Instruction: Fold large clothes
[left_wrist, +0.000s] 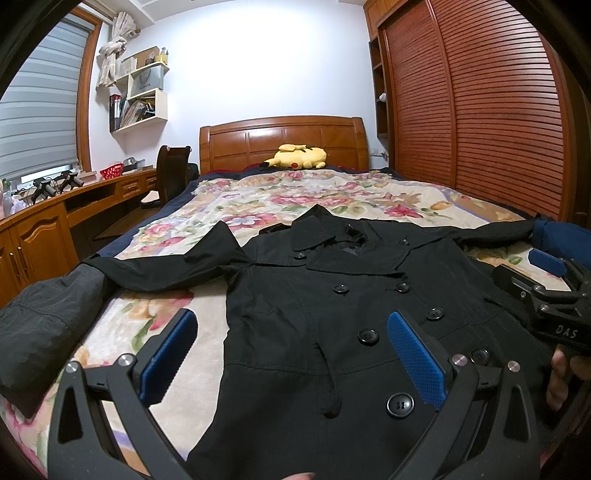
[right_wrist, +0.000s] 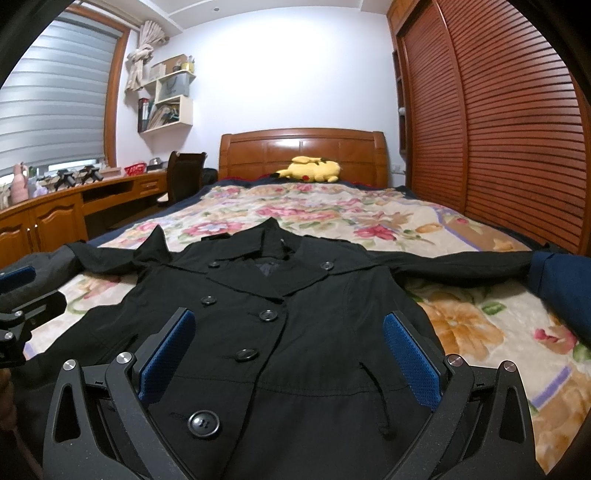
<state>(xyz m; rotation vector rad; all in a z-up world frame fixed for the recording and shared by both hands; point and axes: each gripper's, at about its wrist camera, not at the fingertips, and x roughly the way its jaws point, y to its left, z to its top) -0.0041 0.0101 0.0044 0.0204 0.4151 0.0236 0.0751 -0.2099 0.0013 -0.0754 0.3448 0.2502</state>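
Blue-padded fingers (left_wrist: 415, 360) fill the foreground — that's the left tool (left_wrist: 291, 354), spread wide and gripping nothing, hovering over the lower front of a black double-breasted coat (left_wrist: 314, 302). Same story on the other side: the right tool (right_wrist: 288, 354) hangs with its pads well apart, empty, above the coat's (right_wrist: 295, 314) buttoned front. From the left wrist view the right tool shows at the far right edge, with a bit of the person's hand (left_wrist: 561, 376) beneath it.

The coat lies face up on the floral blanket (right_wrist: 461, 332) covering the bed, collar toward the wooden headboard (right_wrist: 303, 151), hem nearest the cameras. Both sleeves are stretched out sideways — one toward the desk side, one toward the slatted wardrobe doors (right_wrist: 498, 129), where its cuff shows a dark blue lining (right_wrist: 554, 280). Large black buttons (right_wrist: 203, 422) run in two columns down the front, and a thin cord (left_wrist: 330, 376) trails near the waist seam.

Up by the headboard a yellow plush toy (left_wrist: 295, 157) rests on its side.
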